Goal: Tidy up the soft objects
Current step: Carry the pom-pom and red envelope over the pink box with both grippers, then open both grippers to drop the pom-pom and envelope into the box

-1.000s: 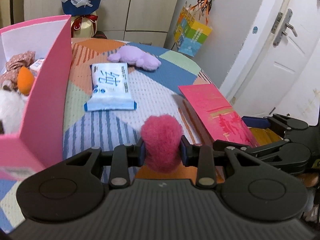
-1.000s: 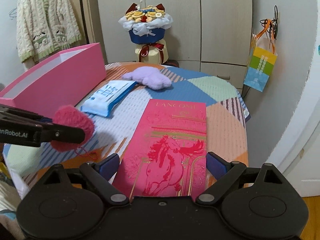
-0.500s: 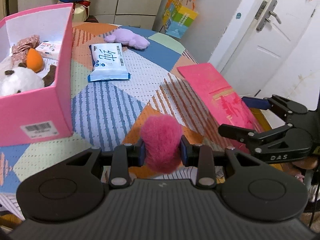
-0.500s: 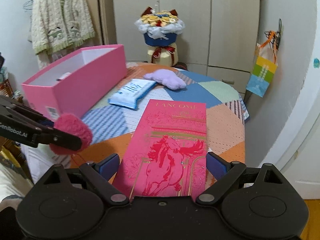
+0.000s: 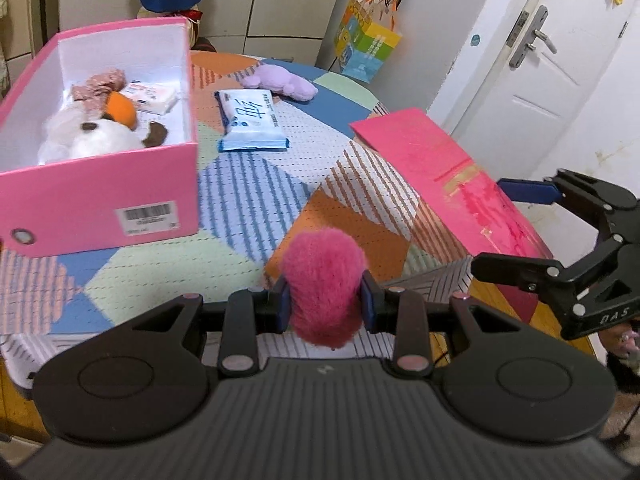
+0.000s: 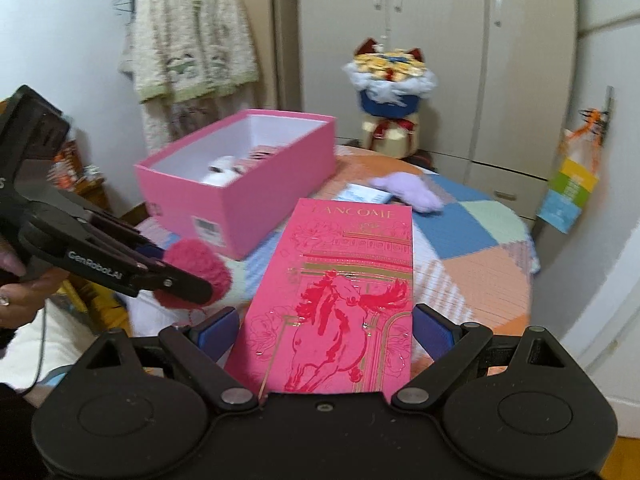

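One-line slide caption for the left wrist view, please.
Left hand-held gripper clamps a pink pom-pom above the patchwork table, pink box at left.

A fuzzy magenta pom-pom (image 5: pixel 322 284) is squeezed between the pads of the left hand-held gripper (image 5: pixel 323 307), off the table. An open pink box (image 5: pixel 100 196) holds a white plush with an orange patch (image 5: pixel 90 134). A lilac plush (image 5: pixel 282 82) lies flat beyond a blue-and-white tissue pack (image 5: pixel 252 120).
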Demonstrator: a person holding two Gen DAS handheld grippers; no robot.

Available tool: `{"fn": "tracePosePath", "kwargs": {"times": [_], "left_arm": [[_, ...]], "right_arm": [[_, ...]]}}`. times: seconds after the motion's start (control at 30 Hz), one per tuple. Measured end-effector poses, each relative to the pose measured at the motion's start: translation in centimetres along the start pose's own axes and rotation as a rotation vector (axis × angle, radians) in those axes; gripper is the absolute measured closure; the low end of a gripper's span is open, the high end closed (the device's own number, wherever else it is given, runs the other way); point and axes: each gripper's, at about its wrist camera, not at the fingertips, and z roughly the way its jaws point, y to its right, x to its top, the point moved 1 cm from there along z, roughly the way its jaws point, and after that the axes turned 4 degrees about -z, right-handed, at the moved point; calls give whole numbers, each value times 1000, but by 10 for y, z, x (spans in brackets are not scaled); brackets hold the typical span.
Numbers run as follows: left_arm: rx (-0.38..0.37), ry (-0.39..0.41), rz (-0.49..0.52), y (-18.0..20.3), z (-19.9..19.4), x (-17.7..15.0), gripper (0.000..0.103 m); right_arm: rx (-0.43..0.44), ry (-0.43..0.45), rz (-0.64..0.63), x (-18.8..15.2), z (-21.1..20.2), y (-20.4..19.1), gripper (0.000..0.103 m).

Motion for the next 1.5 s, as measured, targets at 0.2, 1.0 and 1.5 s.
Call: {"fn": "tracePosePath", "kwargs": {"times": [0.2, 1.0, 1.5], "left_arm": [[35, 58, 29, -12, -43, -4, 71], [174, 263, -88, -139, -66, 107, 71], [250, 222, -152, -197, -1, 139, 71]], "right_arm": [[78, 30, -47, 23, 0, -28, 8], [262, 100, 110, 156, 147, -67, 8], [93, -5, 43, 181, 244, -84, 8]]}}
